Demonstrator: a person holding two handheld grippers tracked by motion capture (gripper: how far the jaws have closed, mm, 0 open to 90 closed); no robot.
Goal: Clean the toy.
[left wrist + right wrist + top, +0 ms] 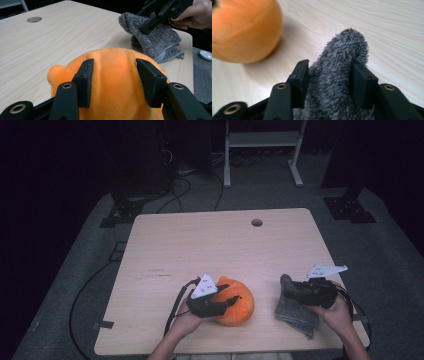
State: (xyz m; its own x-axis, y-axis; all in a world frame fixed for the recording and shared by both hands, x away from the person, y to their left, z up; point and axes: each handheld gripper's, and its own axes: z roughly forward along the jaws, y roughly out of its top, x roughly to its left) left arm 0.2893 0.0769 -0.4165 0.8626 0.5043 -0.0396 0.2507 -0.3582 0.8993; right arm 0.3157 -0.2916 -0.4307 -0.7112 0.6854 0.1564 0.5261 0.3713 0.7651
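Orange plush fills the space between my left fingers: the left gripper [114, 75] is clamped on the orange plush toy [241, 310], one pad [85, 80] pressed into each flank, with the toy's rounded back bulging up between them. From the high view the toy looks to be resting on the table [215, 245], not lifted.

My right gripper [328, 75] has the grey fleece cloth [338, 72] standing as a raised fold between its fingers. Those fingers are apart. The pile brushes both pads, but I see no squeeze in it, so I read this as a loose straddle and not a grip. The rest of the cloth lies bunched under and behind the fingers.

My judgement is that one hand has just taken hold of the toy while the other is between grips on the cloth. Next, the right fingers should either close firmly lower on the fold or back off cleanly. Fleece snags easily, so a straight pull away along the fingers is safest.

Room ahead of both sets of fingertips is broad, bare wood up to the cable hole [256, 222]. Behind my right hand [337, 312] the table's right edge and front corner are close, and the cloth's tail lies near that rim, so dragging it backward could spill it off. Between the two grippers there is a clear lane of tabletop. Toy and cloth are apart, not touching.
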